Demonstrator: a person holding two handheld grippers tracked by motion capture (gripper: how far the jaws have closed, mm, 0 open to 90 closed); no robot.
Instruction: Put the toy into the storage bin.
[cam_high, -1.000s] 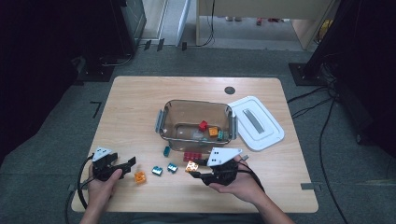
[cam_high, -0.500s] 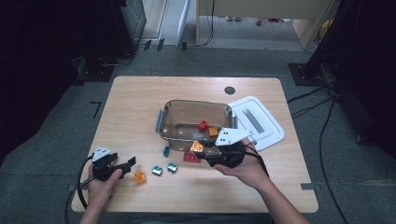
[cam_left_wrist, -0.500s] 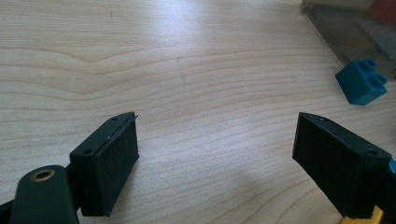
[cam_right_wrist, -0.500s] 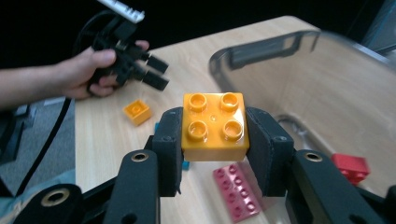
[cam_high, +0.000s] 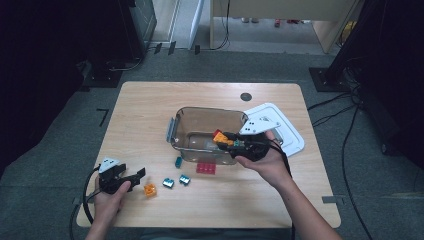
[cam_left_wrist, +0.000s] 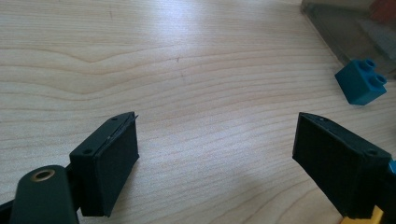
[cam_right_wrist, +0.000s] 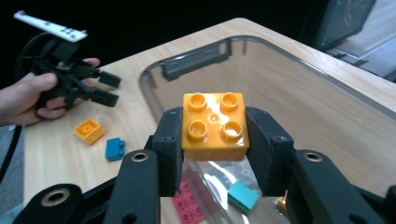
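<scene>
My right gripper (cam_high: 224, 140) is shut on an orange four-stud brick (cam_right_wrist: 214, 125) and holds it above the near right part of the clear plastic container (cam_high: 196, 118). A red brick (cam_high: 218, 133) shows just behind it inside the container. My left gripper (cam_high: 136, 175) rests open near the table's front left, nothing between its jaws. In the left gripper view the jaws (cam_left_wrist: 217, 154) stand wide apart over bare wood, with a teal brick (cam_left_wrist: 362, 83) ahead to the right.
A small orange brick (cam_high: 150, 189), two teal bricks (cam_high: 168, 183) (cam_high: 184, 179) and a red flat brick (cam_high: 205, 167) lie in front of the container. Another teal brick (cam_high: 178, 162) sits by its near wall. The white lid (cam_high: 283, 129) lies to its right.
My right gripper has lifted the orange brick from the table in front of the container and carried it back over the container. The left gripper has stayed put.
</scene>
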